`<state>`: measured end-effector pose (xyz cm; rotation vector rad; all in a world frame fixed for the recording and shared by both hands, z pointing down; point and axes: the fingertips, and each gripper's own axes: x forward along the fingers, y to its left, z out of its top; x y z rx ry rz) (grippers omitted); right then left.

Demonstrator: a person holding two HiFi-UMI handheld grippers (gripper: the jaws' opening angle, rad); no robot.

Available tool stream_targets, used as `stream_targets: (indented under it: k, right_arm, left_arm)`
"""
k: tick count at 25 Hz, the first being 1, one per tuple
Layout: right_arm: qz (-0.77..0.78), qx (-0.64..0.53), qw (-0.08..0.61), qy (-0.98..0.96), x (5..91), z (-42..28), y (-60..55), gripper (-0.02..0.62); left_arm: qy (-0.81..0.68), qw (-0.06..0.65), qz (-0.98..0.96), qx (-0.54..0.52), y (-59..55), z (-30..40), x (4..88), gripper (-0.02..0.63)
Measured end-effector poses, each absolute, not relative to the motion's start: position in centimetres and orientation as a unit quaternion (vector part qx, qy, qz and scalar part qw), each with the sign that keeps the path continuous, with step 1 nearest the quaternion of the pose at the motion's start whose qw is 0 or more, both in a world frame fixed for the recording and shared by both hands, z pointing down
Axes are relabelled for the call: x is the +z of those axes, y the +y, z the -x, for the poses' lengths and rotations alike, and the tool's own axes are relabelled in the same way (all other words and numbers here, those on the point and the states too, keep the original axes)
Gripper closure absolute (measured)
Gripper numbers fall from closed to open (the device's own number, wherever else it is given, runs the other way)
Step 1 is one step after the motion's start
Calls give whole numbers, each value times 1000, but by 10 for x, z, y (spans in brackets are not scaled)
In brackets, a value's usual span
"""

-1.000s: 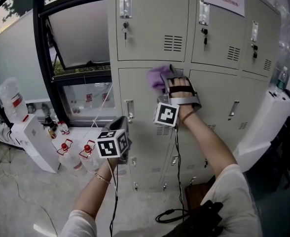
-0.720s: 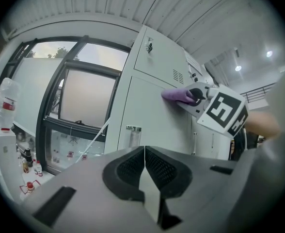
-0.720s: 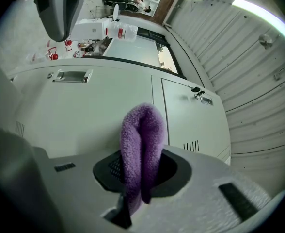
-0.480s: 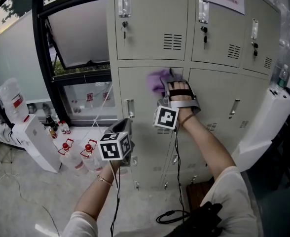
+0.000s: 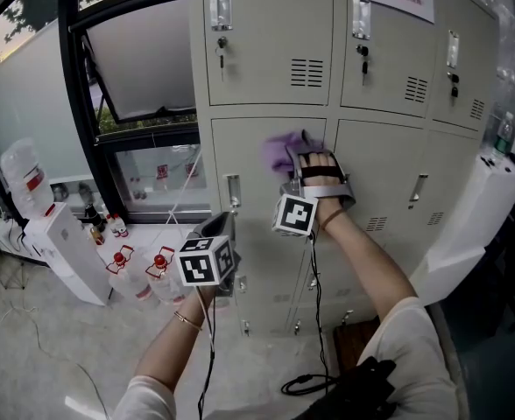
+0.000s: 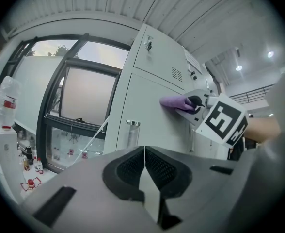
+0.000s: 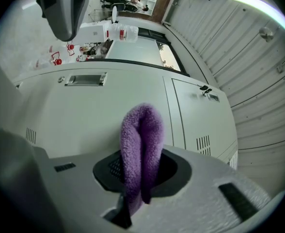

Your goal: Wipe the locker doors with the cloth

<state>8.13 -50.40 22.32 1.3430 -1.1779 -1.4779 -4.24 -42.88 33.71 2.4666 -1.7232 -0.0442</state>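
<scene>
A purple cloth [image 5: 279, 150] is pressed against the upper part of a middle-row locker door [image 5: 249, 199] of the grey-beige lockers. My right gripper [image 5: 299, 147] is shut on the cloth; in the right gripper view the folded cloth [image 7: 141, 144] sticks out from between the jaws toward the door [image 7: 94, 106]. My left gripper [image 5: 225, 227] hangs lower, in front of the same door below its handle [image 5: 232, 193], shut with nothing in it. In the left gripper view the jaws [image 6: 145, 165] meet, and the cloth [image 6: 177, 102] shows against the door.
An open tilted window [image 5: 144, 68] stands left of the lockers. On the floor at left are a white appliance [image 5: 60, 252] and water bottles [image 5: 135, 274]. A white unit [image 5: 468, 217] leans at right. Cables [image 5: 314, 322] trail down from the grippers.
My right gripper and the cloth have slid slightly down the door. My left gripper has drifted a little to the right and down.
</scene>
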Motion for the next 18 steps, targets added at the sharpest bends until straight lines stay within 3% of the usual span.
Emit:
stream_targets:
  k: [18]
  right_arm:
    - [-519,-552,416,-502,277,-83,-504,534]
  left_arm:
    - [-571,70,-818,-7,-432,44,352,597]
